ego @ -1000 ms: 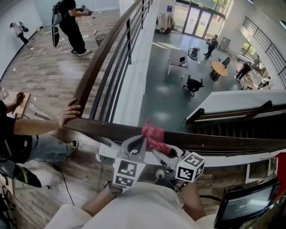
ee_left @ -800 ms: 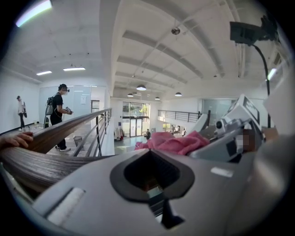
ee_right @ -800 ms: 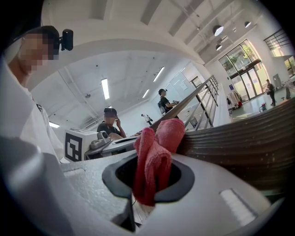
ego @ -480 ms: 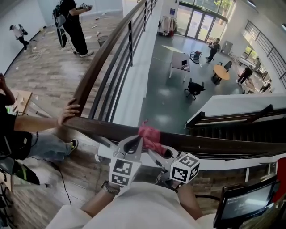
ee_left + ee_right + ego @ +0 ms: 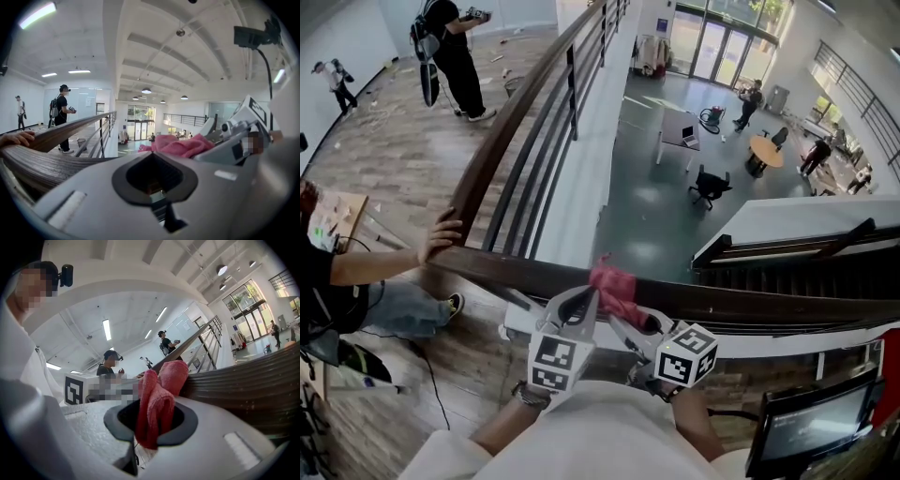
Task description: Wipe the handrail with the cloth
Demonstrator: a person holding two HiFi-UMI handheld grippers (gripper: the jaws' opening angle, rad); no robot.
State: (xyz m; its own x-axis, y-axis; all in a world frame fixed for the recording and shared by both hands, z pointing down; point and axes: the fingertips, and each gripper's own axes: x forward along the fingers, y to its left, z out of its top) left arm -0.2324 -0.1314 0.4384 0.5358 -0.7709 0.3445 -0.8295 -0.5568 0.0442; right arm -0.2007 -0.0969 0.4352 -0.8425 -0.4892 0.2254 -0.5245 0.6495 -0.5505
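Note:
A dark wooden handrail (image 5: 769,302) runs across in front of me, and a second length (image 5: 520,112) leads away. A pink cloth (image 5: 615,282) lies bunched on top of the near rail. My right gripper (image 5: 625,315) comes from below right and is shut on the cloth (image 5: 158,397), pressing it against the rail (image 5: 243,380). My left gripper (image 5: 585,300) sits just left of it, below the rail, shut with nothing in it. In the left gripper view the cloth (image 5: 180,145) shows beyond the shut jaws, with the rail (image 5: 42,157) at the left.
Another person's hand (image 5: 445,234) rests on the rail corner to the left. A person (image 5: 450,47) stands on the wooden floor far back. Beyond the rail is a drop to a lower hall with tables (image 5: 675,122). A monitor (image 5: 806,427) stands at lower right.
Both grippers and the cloth have shifted slightly left along the rail. The person at the left has moved their arm.

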